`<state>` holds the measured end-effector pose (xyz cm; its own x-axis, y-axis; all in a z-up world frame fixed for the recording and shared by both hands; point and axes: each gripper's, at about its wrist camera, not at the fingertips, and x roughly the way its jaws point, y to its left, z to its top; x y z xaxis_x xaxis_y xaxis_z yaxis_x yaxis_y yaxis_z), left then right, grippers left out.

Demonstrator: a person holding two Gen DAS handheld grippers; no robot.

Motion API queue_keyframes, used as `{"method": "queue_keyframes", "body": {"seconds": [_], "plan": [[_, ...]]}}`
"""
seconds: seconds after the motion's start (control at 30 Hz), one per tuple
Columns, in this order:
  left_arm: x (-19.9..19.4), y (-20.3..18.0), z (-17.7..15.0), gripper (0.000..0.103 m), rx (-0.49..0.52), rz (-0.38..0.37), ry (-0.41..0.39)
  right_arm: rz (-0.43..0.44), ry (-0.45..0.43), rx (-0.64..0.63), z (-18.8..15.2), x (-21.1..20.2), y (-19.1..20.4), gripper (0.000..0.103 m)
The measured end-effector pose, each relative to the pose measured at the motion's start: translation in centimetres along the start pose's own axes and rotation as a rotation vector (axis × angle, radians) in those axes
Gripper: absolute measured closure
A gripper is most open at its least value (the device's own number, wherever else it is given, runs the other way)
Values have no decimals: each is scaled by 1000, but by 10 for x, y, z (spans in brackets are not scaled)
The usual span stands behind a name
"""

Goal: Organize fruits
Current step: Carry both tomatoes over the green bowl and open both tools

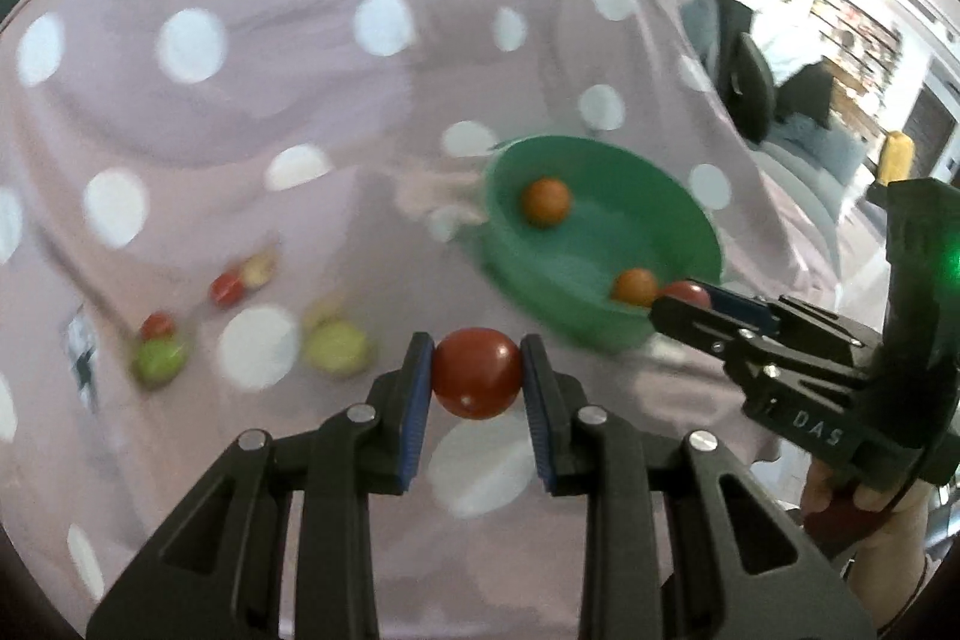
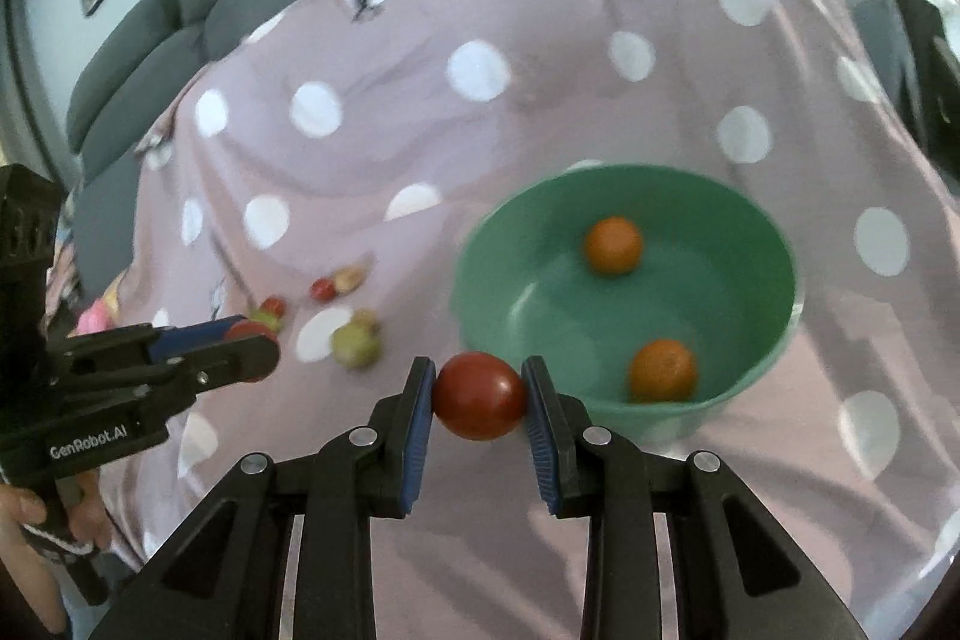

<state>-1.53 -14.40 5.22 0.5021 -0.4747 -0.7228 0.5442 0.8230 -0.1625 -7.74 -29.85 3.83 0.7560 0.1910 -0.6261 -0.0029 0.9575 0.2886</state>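
My left gripper [image 1: 477, 370] is shut on a red tomato [image 1: 476, 373] and holds it above the pink dotted cloth, left of the green bowl [image 1: 690, 214]. My right gripper [image 2: 478, 391] is shut on another red tomato [image 2: 480, 395] just left of the green bowl's [image 2: 774, 292] near rim. Two orange fruits [image 2: 613, 244] [image 2: 662, 370] lie in the bowl. Loose fruits lie on the cloth to the left: a green one [image 1: 157, 361], a yellow-green one [image 1: 336, 347], small red ones [image 1: 227, 287]. Each gripper shows in the other's view, the right one [image 1: 684, 301] and the left one [image 2: 252, 340].
The pink cloth with white dots [image 2: 480, 70] covers the whole work surface over a grey sofa [image 2: 150, 40]. A room with shelves [image 1: 852, 40] lies beyond the cloth's right edge. A pink object [image 2: 96, 316] sits at the cloth's left edge.
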Motion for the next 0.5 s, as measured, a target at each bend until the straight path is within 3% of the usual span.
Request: {"method": "queue_keyframes", "body": {"seconds": [0.27, 0.5], "plan": [[48, -37, 34, 74, 79, -81, 2, -74, -44, 49, 13, 2, -35, 71], [85, -49, 46, 73, 110, -71, 39, -127, -34, 64, 15, 11, -55, 71]]}}
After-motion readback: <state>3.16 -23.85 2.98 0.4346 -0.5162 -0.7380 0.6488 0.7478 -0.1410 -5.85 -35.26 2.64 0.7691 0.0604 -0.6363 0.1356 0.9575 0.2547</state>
